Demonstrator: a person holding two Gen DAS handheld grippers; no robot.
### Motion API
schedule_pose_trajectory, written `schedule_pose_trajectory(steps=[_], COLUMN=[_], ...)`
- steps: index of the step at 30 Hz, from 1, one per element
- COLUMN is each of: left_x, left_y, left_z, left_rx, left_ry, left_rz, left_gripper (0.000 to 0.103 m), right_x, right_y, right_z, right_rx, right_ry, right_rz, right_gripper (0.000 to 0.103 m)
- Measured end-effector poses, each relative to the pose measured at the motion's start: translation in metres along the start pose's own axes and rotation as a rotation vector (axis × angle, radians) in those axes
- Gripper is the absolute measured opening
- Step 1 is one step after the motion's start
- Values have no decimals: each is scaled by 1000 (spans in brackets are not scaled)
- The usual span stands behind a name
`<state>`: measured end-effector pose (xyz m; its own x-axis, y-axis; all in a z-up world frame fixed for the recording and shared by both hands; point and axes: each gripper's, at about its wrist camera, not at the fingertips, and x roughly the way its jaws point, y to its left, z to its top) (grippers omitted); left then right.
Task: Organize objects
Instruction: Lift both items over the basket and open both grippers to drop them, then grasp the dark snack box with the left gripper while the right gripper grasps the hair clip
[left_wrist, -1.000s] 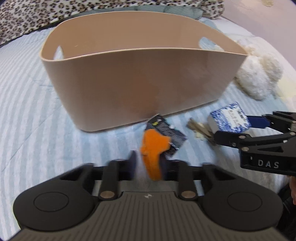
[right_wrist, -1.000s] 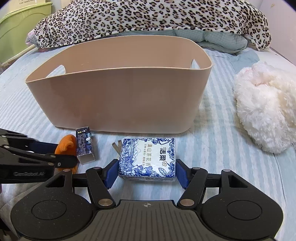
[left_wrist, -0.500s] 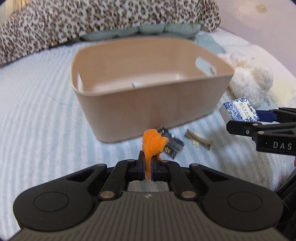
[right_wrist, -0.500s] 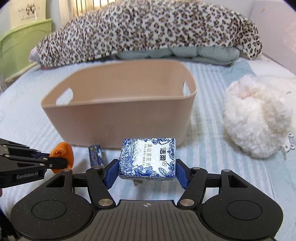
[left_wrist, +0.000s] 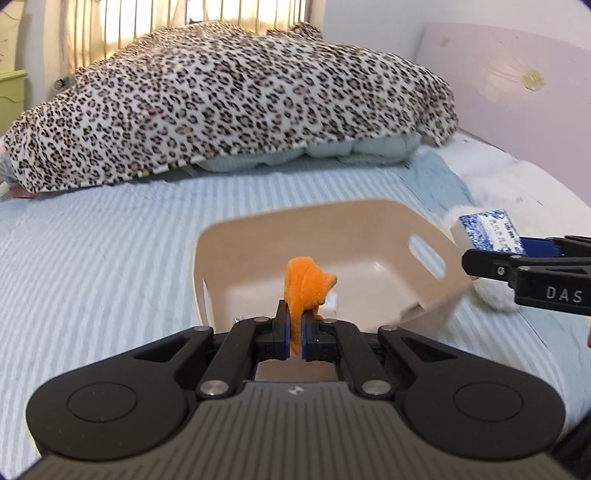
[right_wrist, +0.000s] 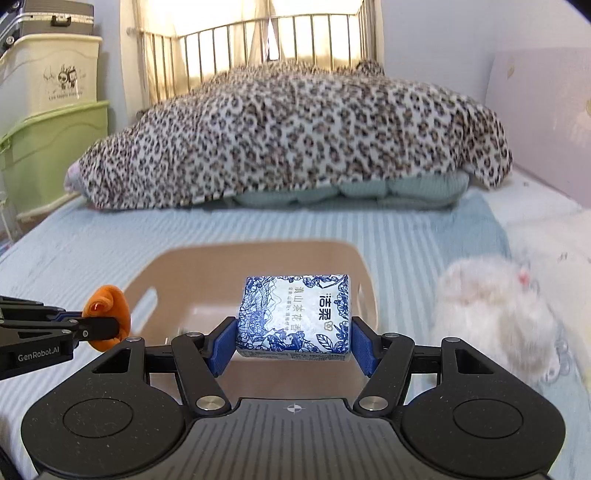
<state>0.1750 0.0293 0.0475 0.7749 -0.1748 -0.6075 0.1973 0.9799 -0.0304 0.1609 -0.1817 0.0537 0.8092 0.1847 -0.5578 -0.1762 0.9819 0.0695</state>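
Note:
A beige plastic basket (left_wrist: 384, 218) with handle cut-outs stands on the striped bed; it also shows in the right wrist view (right_wrist: 177, 266). My left gripper (left_wrist: 294, 325) is shut on an orange plush toy (left_wrist: 304, 282) and holds it above the basket's near rim. My right gripper (right_wrist: 293, 341) is shut on a blue-and-white tissue pack (right_wrist: 295, 314) and holds it over the basket. The right gripper and pack (left_wrist: 487, 230) appear at the right of the left wrist view. The toy (right_wrist: 107, 317) appears at the left of the right wrist view.
A white fluffy plush (right_wrist: 495, 325) lies right of the basket. A leopard-print blanket (left_wrist: 229, 99) and teal quilt (right_wrist: 351, 190) fill the bed's far end. Green and white storage boxes (right_wrist: 48, 110) stand at the left. A wall (left_wrist: 517, 74) borders the right.
Both grippers have risen with their objects from bed level to above the basket. The inside of the basket now shows; the small items on the bed have dropped out of view.

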Motion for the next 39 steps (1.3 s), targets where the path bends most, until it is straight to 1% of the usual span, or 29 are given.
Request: schedule_pose_trajectory(steps=[3,5,8,10,12,16,21,23,24,25,26,27,28,29,30,31,33,36,39], left_x=[17,32,60,79,95,118,133,134,132,128,123,117,110,102,94,87,77,61,46], left_y=[2,4,9,12,13,13,11,11,11,11,11,10,7,5,3,0,-3,-5,-7], left_z=[14,21,26,27,26,21,10,8,9,9,11,13,15,17,18,19,20,17,10], left_rx=[-12,-24,-47,-50,-48,-19,-13,-22,-34,-47,-56,-62,-61,-53,-39,-24,-8,-10,-13], left_ry=[3,19,81,119,152,193,254,266,264,257,249,236,215,189,164,150,148,148,150], left_rz=[36,56,55,82,109,137,139,133,136,139,135,134,144,160,176,188,203,198,183], left_gripper=[6,6,6,6,6,6,6,10,13,23,32,54,70,75,76,76,77,77,77], right_x=[12,23,45,60,77,104,123,127,128,128,126,122,118,113,107,100,85,65,48], right_y=[-1,-2,-1,-1,-2,-2,-1,0,1,1,1,1,0,0,-1,-2,-3,-6,-7], right_z=[15,22,30,33,32,24,8,3,1,0,0,0,0,2,3,5,7,8,1], right_rx=[-2,-12,-28,-36,-43,-77,-99,-114,-121,-122,-122,-122,-119,-117,-114,-113,-118,-116,-111], right_ry=[-18,-21,-12,1,23,76,135,156,167,169,161,149,138,131,120,108,87,75,92], right_rz=[-7,-18,-39,-55,-72,-108,-123,-128,-132,-137,-144,-144,-142,-140,-137,-134,-134,-132,-117], right_gripper=[61,61,61,61,61,61,61,61,62,64,69,69,71,78,84,87,94,100,103])
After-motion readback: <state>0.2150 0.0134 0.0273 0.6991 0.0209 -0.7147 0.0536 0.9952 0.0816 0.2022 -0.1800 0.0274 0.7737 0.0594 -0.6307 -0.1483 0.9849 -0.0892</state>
